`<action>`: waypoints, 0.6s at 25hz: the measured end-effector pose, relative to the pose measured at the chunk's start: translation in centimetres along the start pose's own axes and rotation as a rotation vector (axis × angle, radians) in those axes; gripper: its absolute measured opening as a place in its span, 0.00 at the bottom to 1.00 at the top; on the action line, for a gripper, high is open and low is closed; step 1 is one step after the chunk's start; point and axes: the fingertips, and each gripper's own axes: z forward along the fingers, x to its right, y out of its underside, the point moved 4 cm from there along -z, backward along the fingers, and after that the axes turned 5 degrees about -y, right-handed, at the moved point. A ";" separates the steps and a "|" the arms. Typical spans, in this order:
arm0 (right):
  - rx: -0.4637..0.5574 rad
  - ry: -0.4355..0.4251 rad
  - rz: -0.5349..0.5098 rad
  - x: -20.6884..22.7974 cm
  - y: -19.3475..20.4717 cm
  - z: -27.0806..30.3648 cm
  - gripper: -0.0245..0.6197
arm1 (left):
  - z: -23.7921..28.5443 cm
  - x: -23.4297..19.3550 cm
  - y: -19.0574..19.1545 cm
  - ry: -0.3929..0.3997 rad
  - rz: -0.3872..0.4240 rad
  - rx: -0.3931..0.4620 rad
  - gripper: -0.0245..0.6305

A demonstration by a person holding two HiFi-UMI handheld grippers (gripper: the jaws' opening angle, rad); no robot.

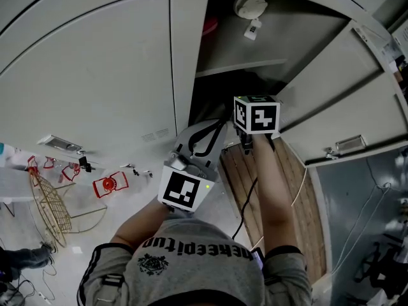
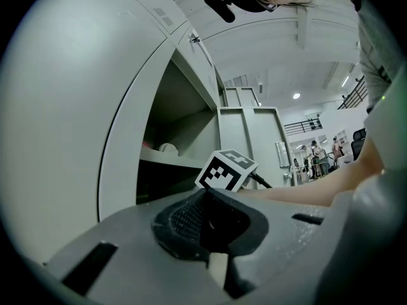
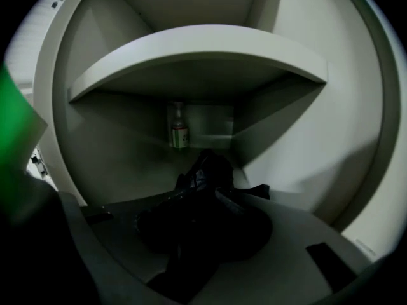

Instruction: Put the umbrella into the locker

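Half done, we reckoned: right gripper (image 3: 202, 216) clenched on the dark umbrella (image 3: 210, 170), already inside the locker (image 3: 299, 138); left gripper (image 2: 210, 227) pinched together, empty; letting go remained.

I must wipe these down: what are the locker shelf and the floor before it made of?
Locker shelf: probably painted sheet metal, smooth matt pale grey, thin straight edge. Floor: wood or wood-look planks, brown with grain lines and seams.
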 end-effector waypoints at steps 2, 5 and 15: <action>-0.003 -0.021 0.010 0.0 0.3 -0.3 0.20 | 0.1 0.1 -0.1 0.003 -0.005 0.005 0.04; -0.027 -0.033 0.014 0.1 1.0 -0.4 0.26 | 0.3 0.2 -0.2 0.011 -0.008 0.007 0.04; -0.075 -0.069 0.078 0.8 1.0 0.8 0.32 | 0.7 0.4 -0.1 0.030 0.000 0.005 0.04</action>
